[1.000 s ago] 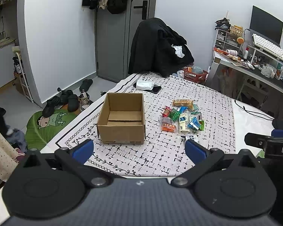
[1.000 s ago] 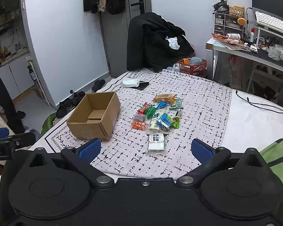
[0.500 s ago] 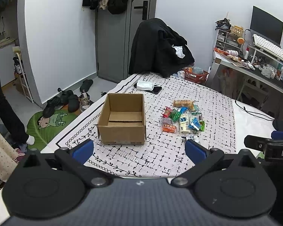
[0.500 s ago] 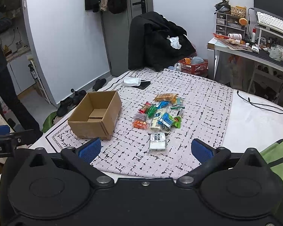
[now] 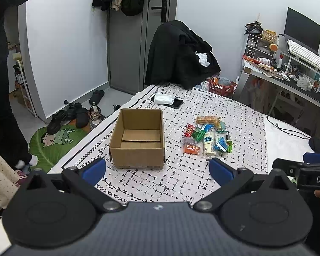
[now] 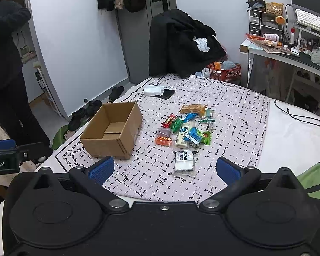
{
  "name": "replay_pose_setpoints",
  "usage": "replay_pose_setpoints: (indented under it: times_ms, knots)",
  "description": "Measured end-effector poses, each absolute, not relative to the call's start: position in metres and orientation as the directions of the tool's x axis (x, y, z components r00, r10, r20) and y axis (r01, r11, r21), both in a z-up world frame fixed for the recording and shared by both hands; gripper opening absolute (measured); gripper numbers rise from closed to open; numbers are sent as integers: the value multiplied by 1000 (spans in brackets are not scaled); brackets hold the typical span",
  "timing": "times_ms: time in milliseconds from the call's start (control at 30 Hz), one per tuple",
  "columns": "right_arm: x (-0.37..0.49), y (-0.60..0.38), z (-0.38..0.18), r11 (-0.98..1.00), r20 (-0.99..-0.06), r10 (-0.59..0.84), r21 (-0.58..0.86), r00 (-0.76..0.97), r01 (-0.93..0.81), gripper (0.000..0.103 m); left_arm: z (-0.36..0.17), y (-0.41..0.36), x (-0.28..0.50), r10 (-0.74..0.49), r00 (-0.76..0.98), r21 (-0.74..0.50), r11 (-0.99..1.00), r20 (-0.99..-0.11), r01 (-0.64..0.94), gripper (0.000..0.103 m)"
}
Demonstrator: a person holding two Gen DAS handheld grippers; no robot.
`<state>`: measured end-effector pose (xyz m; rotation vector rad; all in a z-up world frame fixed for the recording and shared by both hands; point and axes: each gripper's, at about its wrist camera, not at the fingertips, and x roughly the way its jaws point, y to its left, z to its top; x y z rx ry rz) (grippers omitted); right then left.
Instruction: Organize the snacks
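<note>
An open, empty cardboard box (image 5: 138,140) (image 6: 114,130) stands on the patterned tablecloth (image 5: 181,181). To its right lies a pile of several small wrapped snacks (image 5: 207,137) (image 6: 185,128). A white packet (image 6: 184,160) lies alone nearer to me. My left gripper (image 5: 157,168) is open and empty, held above the table's near edge in front of the box. My right gripper (image 6: 164,168) is open and empty, just short of the white packet.
A face mask on a phone (image 5: 167,100) lies at the table's far side. A chair draped with black clothes (image 5: 181,55) stands behind. A cluttered desk (image 5: 288,72) is at the right. A person in black (image 6: 8,74) stands at the left by shoes (image 5: 74,115).
Both grippers have stayed almost still, open. The person at the left has stepped further into view.
</note>
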<state>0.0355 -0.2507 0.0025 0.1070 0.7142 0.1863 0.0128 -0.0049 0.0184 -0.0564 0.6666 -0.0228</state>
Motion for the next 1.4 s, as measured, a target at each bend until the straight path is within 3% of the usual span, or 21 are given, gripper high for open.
replay_pose_setpoints:
  times_ms: [933,1400]
  knots:
    - [124,-265,-29,977,-737,204,195,644,-85,102,-10,-19,110,-76,689,-94,996,-720,12,103]
    - [174,-298,-66,961,-802,235,276,549,-8,81,-36,-45,169,-145,629,-142,988,-764,55,101]
